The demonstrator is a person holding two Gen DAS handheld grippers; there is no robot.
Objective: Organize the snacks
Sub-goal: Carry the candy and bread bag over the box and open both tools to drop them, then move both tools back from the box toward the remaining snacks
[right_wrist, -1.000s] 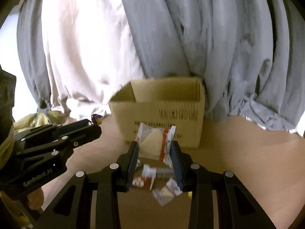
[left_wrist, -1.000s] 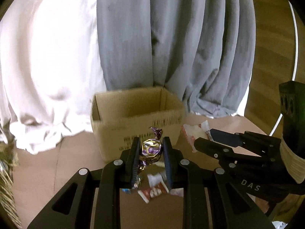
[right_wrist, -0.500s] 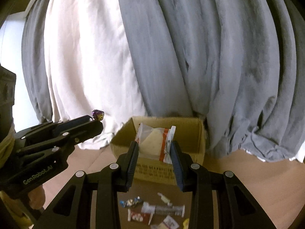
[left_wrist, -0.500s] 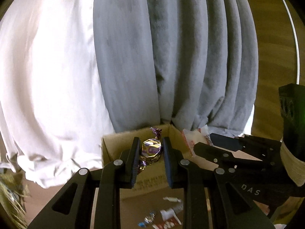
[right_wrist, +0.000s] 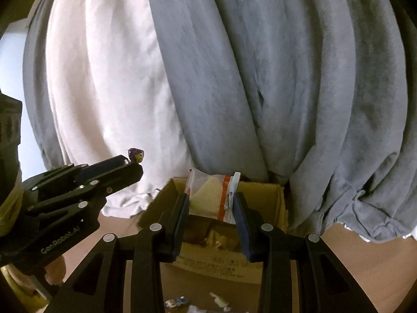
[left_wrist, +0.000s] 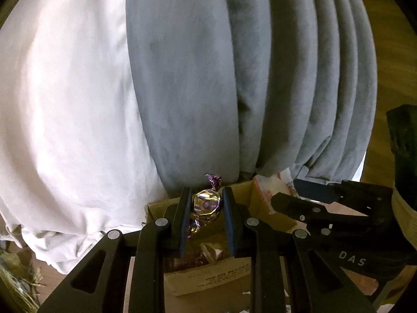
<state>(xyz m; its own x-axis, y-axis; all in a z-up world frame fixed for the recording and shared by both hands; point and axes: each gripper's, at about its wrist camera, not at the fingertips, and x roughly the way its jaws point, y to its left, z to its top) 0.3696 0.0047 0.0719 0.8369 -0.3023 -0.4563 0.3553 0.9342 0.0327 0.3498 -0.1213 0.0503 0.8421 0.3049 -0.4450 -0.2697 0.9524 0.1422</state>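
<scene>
My left gripper (left_wrist: 206,206) is shut on a gold and purple wrapped candy (left_wrist: 206,204), held above the open cardboard box (left_wrist: 208,276). My right gripper (right_wrist: 211,203) is shut on a clear packet with a pale snack and a red stripe (right_wrist: 211,198), also over the box (right_wrist: 260,208). In the right wrist view the left gripper (right_wrist: 130,167) reaches in from the left with the candy's purple twist (right_wrist: 136,154) at its tip. The right gripper (left_wrist: 273,195) and its packet (left_wrist: 268,185) show at the right of the left wrist view. Wrappers lie inside the box.
Grey curtains (right_wrist: 260,78) and a white curtain (left_wrist: 65,104) hang right behind the box. Several loose wrappers (right_wrist: 177,301) lie on the brown surface (right_wrist: 365,260) in front of the box. Dry yellowish plant stuff (left_wrist: 15,274) sits at the far left.
Both grippers have risen and moved forward toward the box, each keeping its snack. The box now sits lower in both views, under the fingertips, and the loose wrappers have slid to the bottom edge.
</scene>
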